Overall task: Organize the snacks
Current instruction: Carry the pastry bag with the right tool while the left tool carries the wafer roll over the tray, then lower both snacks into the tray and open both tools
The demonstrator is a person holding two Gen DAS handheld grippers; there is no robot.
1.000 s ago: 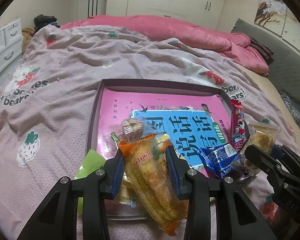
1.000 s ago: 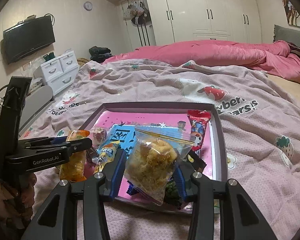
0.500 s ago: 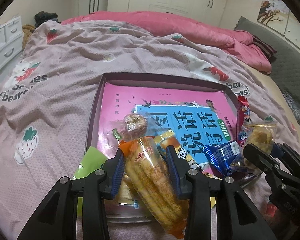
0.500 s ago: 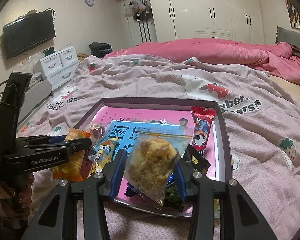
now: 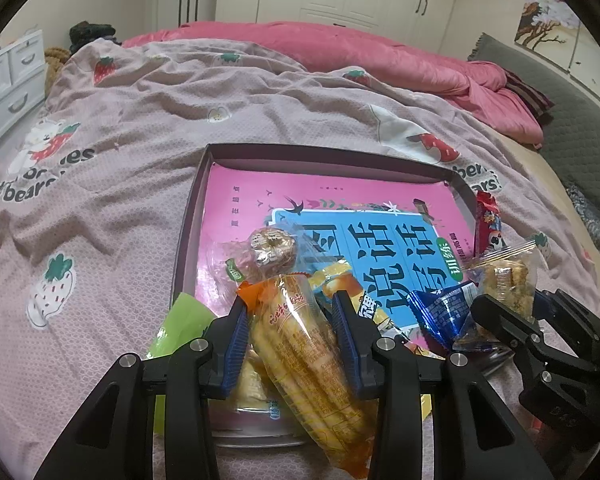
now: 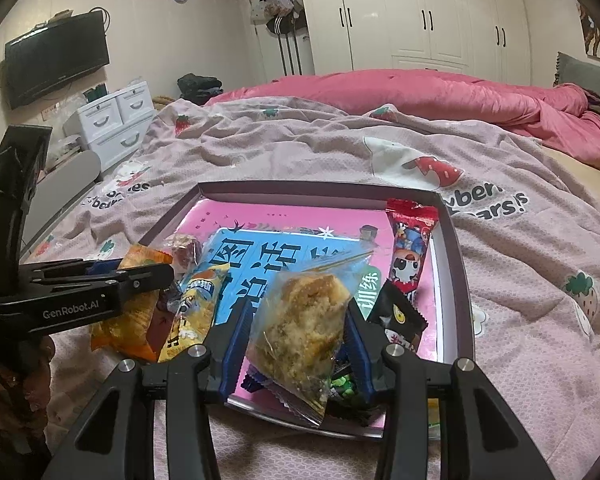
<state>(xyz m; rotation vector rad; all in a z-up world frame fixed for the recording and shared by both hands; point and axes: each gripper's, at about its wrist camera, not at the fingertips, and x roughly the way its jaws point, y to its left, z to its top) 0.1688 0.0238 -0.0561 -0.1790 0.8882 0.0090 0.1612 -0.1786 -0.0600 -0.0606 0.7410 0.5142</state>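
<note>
A dark-rimmed tray [image 5: 188, 220] [image 6: 456, 264] with a pink and blue printed floor lies on the bed. My left gripper [image 5: 290, 322] is shut on an orange pack of stick biscuits [image 5: 308, 344], held over the tray's near left corner; it also shows in the right wrist view [image 6: 140, 308]. My right gripper [image 6: 298, 334] is shut on a clear bag of crumbly cake [image 6: 300, 328], held over the tray's near edge; this bag also shows in the left wrist view [image 5: 504, 280].
In the tray lie a wrapped round pastry [image 5: 270, 246], a blue packet [image 5: 440, 312], a red cartoon packet [image 6: 410, 252], a black packet [image 6: 398, 318] and a yellow packet [image 6: 196, 308]. A green packet [image 5: 180, 324] lies by the tray's near left corner. White drawers [image 6: 112, 120] stand left of the bed.
Both grippers have pulled back slightly and lifted with their snacks, so the tray looks a little farther and lower. Both grips are unchanged.
</note>
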